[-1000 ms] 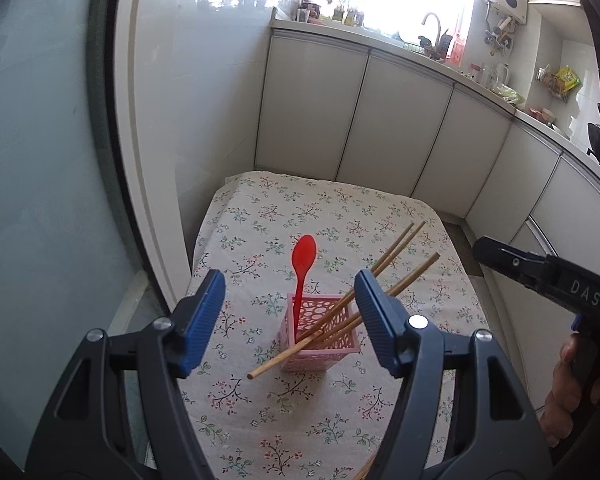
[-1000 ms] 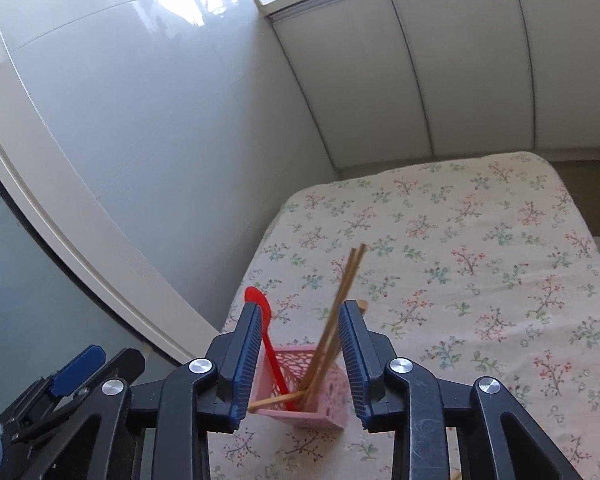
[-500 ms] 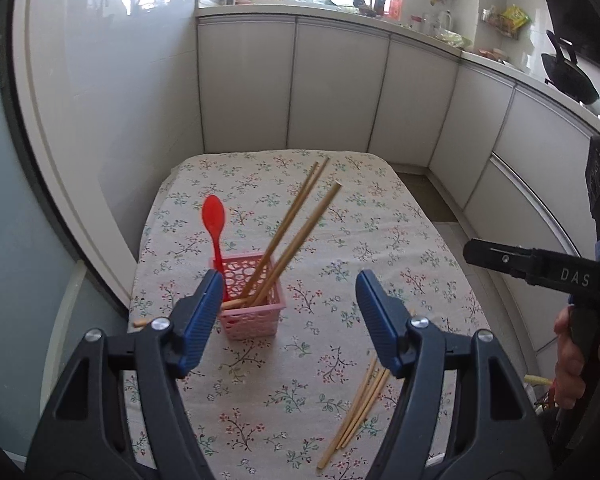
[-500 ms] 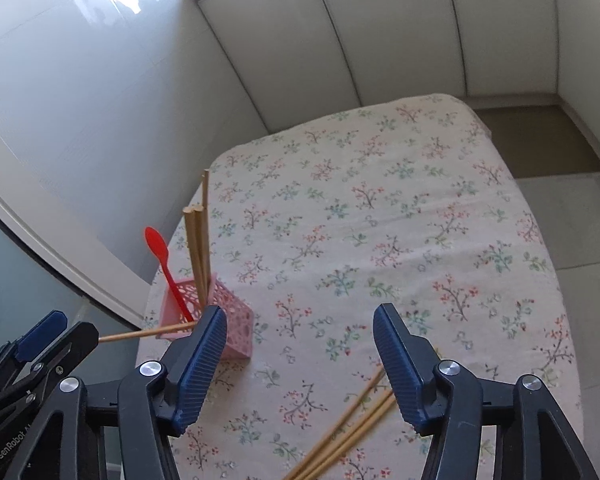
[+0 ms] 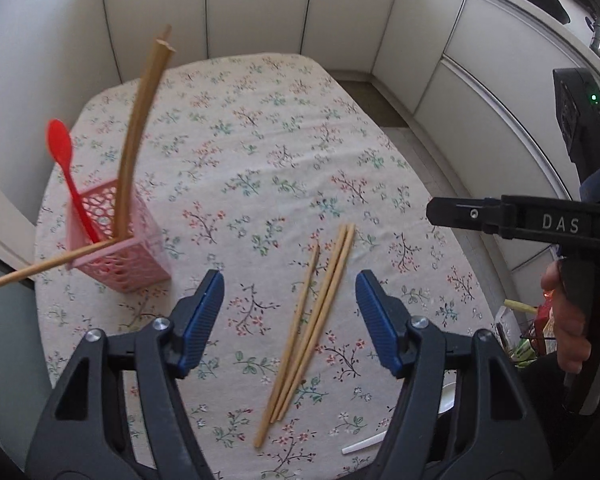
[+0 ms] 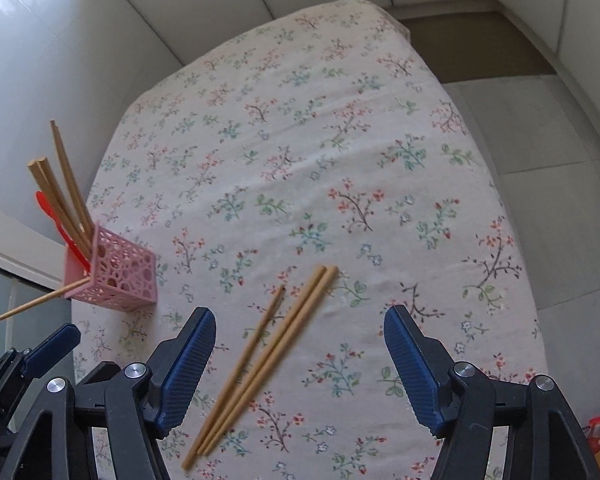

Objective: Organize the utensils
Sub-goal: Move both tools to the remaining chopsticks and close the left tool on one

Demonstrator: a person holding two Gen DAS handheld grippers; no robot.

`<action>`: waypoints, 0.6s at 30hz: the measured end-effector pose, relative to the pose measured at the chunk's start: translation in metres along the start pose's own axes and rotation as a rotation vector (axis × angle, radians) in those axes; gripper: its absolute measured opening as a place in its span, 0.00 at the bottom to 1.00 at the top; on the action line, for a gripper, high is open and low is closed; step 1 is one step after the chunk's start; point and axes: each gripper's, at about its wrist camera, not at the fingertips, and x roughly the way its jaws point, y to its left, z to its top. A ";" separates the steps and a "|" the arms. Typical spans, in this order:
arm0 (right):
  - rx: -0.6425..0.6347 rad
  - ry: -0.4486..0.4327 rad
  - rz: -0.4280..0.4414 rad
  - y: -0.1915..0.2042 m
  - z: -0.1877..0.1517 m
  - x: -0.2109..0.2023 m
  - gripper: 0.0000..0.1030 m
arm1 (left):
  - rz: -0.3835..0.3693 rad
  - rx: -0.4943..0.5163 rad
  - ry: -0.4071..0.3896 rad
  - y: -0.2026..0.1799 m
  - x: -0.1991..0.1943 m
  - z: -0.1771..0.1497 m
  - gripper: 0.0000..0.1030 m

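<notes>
Floral tablecloth [image 6: 340,128]: three loose chopsticks [image 6: 260,364]

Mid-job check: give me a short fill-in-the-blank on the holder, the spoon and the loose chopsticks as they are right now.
1. The red spoon stands in the ____ holder.
2. The number of loose chopsticks lying on the tablecloth is ____.
3. The jaws of the right gripper stand ____.
4. One chopstick pokes out through the holder's ____.

Missing words: pink; three; open; side
</notes>
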 end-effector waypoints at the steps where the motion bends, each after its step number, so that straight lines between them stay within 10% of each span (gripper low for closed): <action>1: 0.003 0.015 -0.002 -0.004 0.000 0.004 0.72 | -0.009 -0.001 0.029 -0.002 0.011 0.000 0.62; 8: 0.044 0.109 -0.008 -0.024 0.000 0.034 0.72 | -0.057 -0.039 0.204 -0.006 0.077 0.002 0.31; 18: 0.070 0.181 0.010 -0.035 0.001 0.057 0.72 | -0.064 -0.077 0.261 -0.006 0.127 0.011 0.17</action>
